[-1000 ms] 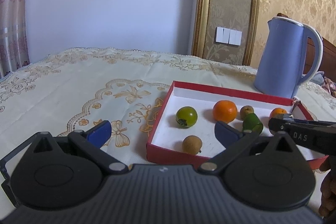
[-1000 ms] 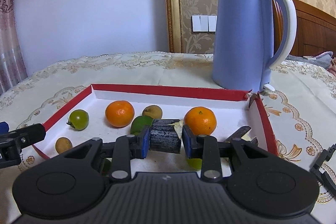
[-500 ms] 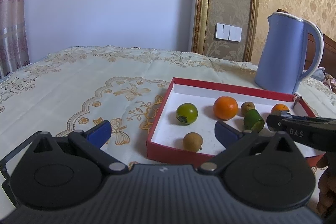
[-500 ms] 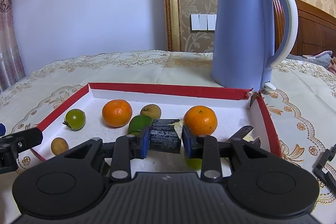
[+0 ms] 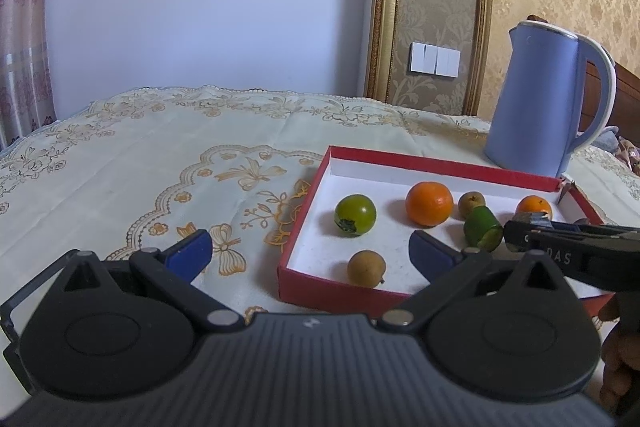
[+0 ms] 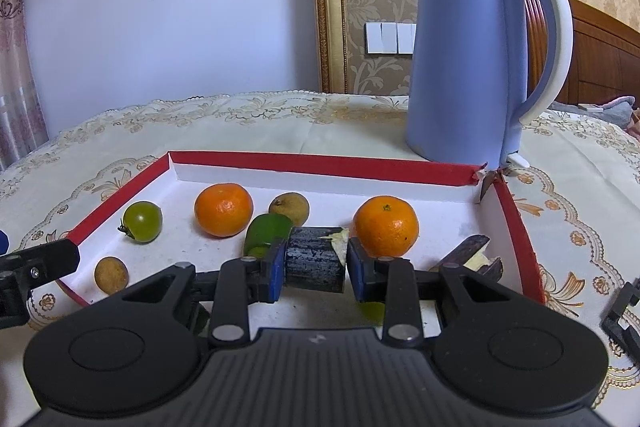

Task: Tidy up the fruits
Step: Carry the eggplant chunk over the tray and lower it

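Observation:
A red box with a white floor holds a green tomato, two oranges, two brown longans, a green lime piece and another dark piece. My right gripper is shut on a dark sugarcane chunk over the box's near part; it shows in the left wrist view. My left gripper is open and empty at the box's left front corner.
A blue electric kettle stands behind the box's far right corner. The table wears a cream embroidered cloth. A wall and gold-framed panel stand behind the table.
Both grippers have risen and drawn back a little, so the box looks lower and farther. The right gripper still holds the dark chunk.

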